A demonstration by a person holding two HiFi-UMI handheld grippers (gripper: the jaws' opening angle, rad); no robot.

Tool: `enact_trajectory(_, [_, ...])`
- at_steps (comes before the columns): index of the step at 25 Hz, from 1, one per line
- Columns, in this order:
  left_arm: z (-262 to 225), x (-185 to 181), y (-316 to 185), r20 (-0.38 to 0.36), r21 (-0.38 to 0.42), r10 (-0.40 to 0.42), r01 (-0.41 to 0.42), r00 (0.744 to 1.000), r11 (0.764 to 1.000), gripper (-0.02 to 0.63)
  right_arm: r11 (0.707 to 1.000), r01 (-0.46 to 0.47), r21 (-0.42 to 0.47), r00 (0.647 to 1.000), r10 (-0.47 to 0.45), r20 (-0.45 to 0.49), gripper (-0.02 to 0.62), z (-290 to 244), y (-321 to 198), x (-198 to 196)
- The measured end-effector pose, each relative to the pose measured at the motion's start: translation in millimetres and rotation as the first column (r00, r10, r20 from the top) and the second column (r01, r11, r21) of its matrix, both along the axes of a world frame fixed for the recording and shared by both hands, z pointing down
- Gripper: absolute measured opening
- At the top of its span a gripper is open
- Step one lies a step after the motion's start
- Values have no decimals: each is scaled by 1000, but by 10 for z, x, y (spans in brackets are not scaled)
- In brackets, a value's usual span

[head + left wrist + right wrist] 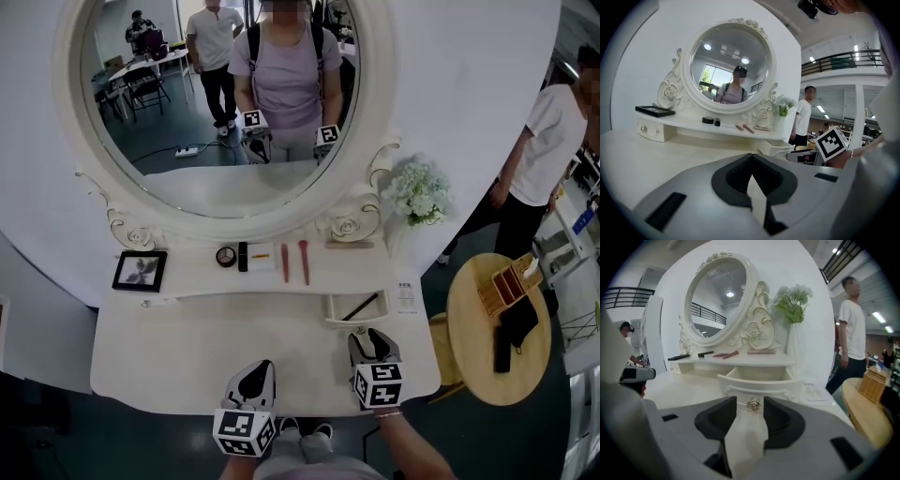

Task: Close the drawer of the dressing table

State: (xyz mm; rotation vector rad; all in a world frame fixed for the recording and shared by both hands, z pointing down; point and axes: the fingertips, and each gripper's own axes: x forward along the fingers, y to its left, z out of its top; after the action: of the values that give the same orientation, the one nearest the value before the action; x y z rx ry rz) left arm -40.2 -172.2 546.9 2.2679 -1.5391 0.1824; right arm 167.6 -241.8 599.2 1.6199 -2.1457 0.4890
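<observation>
Only the right gripper view shows the small metal knob [753,403] on the front of the open white drawer [759,380]. Only the head view shows a dark slim stick [361,307] lying inside it. The drawer juts from the shelf at the right of the white dressing table [216,347], under its oval mirror [225,94]. A round wooden side table [478,356] stands to the right. The right gripper [750,401] is partly open, the knob in its gap and untouched. The left gripper [751,157] rests closed and empty.
</observation>
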Motion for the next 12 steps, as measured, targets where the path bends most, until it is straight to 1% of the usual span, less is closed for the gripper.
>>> enact_trajectory(7, [49, -76, -51, -6, -11, -11, 11, 1000, 1000, 2, 999, -22, -25, 999, 21, -33, 147, 101, -59, 20])
enact_trajectory(12, [79, -106, -108, -9, -16, -11, 11, 1000, 1000, 2, 999, -32, -17, 998, 31, -51, 110, 109, -97, 28])
